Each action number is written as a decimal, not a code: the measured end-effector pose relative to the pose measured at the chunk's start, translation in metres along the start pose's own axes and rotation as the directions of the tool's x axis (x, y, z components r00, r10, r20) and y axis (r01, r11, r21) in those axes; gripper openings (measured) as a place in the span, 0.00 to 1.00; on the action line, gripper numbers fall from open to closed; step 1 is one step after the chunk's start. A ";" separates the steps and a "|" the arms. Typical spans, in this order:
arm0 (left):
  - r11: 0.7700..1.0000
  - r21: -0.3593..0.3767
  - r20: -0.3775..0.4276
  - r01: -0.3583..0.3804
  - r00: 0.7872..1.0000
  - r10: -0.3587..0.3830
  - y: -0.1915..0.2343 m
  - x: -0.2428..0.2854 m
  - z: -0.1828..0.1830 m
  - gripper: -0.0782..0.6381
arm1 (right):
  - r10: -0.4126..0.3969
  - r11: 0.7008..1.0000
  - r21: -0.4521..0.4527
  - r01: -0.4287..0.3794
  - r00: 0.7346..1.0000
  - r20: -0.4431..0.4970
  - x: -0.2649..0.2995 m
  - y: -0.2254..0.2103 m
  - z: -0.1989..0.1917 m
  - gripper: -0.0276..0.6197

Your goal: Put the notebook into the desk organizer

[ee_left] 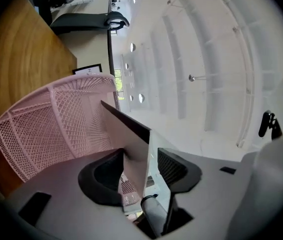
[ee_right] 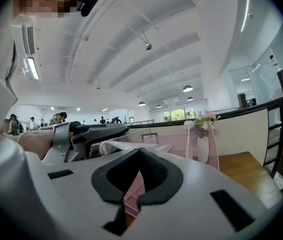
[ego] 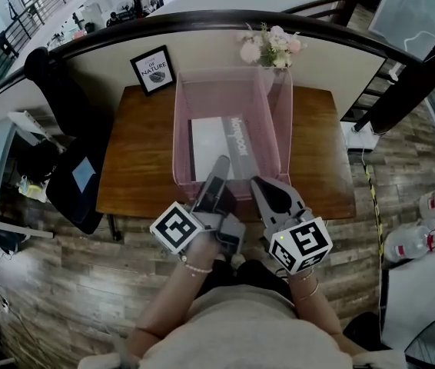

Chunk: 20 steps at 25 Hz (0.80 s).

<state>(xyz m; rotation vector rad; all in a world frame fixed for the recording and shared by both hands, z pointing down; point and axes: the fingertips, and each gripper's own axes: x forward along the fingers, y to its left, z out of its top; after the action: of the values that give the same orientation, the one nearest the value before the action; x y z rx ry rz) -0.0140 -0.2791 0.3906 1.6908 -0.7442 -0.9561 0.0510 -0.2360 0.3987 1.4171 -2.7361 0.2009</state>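
At the middle of the wooden desk [ego: 137, 167], a pink wire-mesh desk organizer [ego: 183, 129] stands open-topped, its near wall close to the front edge, with bare wood on either side. Inside sits the flat grey-and-white notebook [ego: 211, 146], its near edge between the left gripper's [ego: 221, 166] parted jaws, not pinched. The right gripper [ego: 257, 184] hovers just beside it, jaws together and empty.

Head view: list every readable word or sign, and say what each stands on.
"OF NATURE": framed sign on the desk; its top line is too small to read.
"Notebook": grey strip along the notebook in the pink organizer; blurred, so only a likely reading.
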 end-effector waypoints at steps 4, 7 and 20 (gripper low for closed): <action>1.000 0.015 0.004 -0.022 1.000 0.022 0.000 -0.003 -0.004 0.46 | 0.006 1.000 0.000 -0.006 1.000 -0.003 -0.003 -0.002 -0.001 0.06; 0.999 0.011 0.012 -0.031 0.999 0.031 -0.001 -0.007 -0.007 0.49 | 0.014 1.000 0.001 -0.014 1.000 -0.007 -0.005 -0.001 -0.003 0.06; 0.997 0.000 -0.009 -0.075 0.997 0.075 0.004 -0.024 -0.020 0.55 | 0.036 0.999 0.007 -0.036 0.999 -0.011 -0.006 0.005 -0.007 0.06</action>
<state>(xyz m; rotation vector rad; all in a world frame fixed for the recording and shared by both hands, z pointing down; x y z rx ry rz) -0.0084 -0.2511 0.4042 1.6543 -0.7958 -0.8965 0.0504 -0.2272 0.4043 1.3653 -2.7557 0.2190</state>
